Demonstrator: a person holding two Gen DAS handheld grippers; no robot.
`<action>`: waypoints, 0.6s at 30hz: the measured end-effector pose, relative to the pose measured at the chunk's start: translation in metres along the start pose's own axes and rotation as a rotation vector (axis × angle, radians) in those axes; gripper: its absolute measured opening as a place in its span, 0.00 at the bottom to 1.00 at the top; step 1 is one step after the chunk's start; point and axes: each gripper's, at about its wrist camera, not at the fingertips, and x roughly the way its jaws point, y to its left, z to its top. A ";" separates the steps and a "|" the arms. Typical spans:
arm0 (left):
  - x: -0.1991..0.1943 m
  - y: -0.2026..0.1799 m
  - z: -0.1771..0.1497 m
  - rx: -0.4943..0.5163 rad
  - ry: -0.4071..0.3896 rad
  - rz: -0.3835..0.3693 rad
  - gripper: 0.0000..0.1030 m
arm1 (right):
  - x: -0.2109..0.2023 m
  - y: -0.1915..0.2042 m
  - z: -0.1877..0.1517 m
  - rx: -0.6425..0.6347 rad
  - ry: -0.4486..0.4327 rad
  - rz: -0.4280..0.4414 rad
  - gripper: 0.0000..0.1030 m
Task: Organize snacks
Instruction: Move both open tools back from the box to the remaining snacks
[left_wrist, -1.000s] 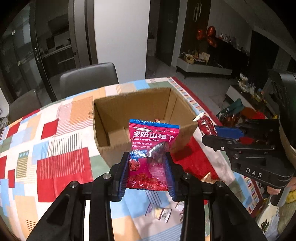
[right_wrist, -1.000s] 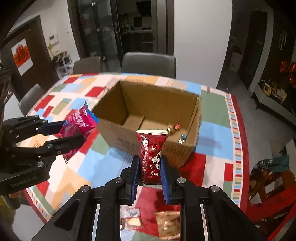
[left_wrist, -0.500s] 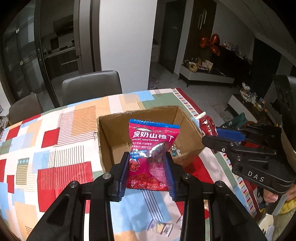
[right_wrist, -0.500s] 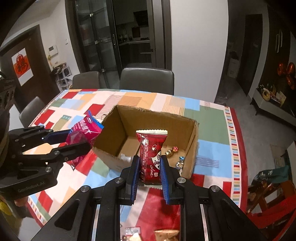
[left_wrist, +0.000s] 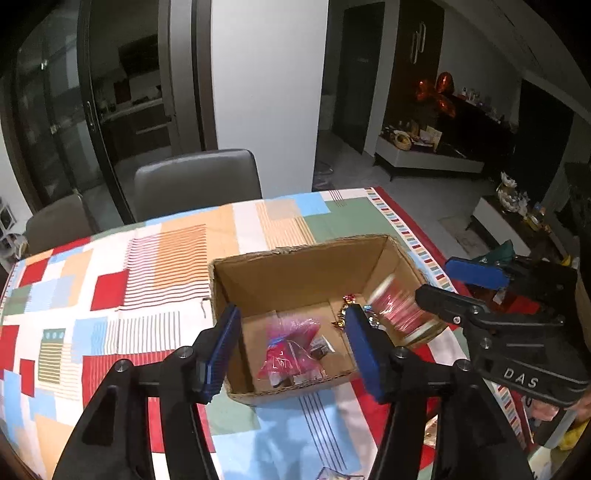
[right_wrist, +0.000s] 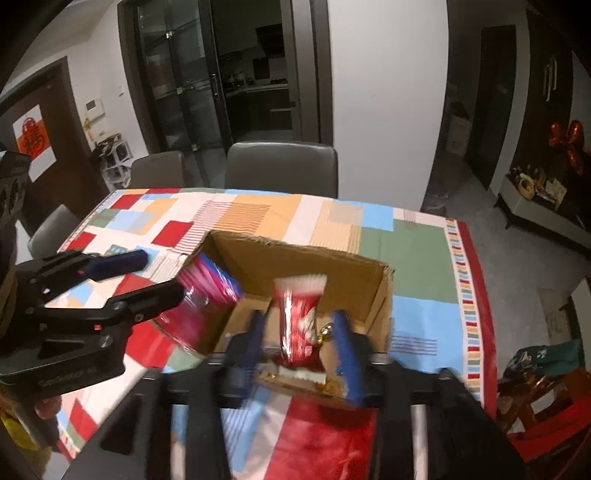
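An open cardboard box stands on the patchwork tablecloth. My left gripper hangs over its near wall with its jaws opening. The pink hawthorn packet has left them and lies low inside the box; in the right wrist view it is a blur, the pink packet beside the left gripper. My right gripper is opening too. The red snack packet drops blurred between its pads with gaps on both sides; it shows as the red packet by the right gripper. Small wrapped candies lie inside.
Grey chairs stand at the table's far side. Loose snack packets lie on the cloth near the front edge. The table's right edge drops to the floor. A person's hand holds the right gripper.
Both grippers moved forward over the box and their jaws spread. The pink packet and the red packet slipped out and are falling into the box.
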 end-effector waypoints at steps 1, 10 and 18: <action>-0.002 0.000 -0.002 -0.005 -0.001 0.003 0.56 | -0.001 0.000 -0.001 -0.005 -0.002 -0.004 0.45; -0.038 -0.018 -0.021 0.022 -0.031 -0.011 0.56 | -0.029 0.007 -0.025 -0.044 0.002 0.007 0.45; -0.061 -0.036 -0.047 0.020 -0.011 -0.025 0.57 | -0.057 0.006 -0.055 -0.076 0.031 0.009 0.45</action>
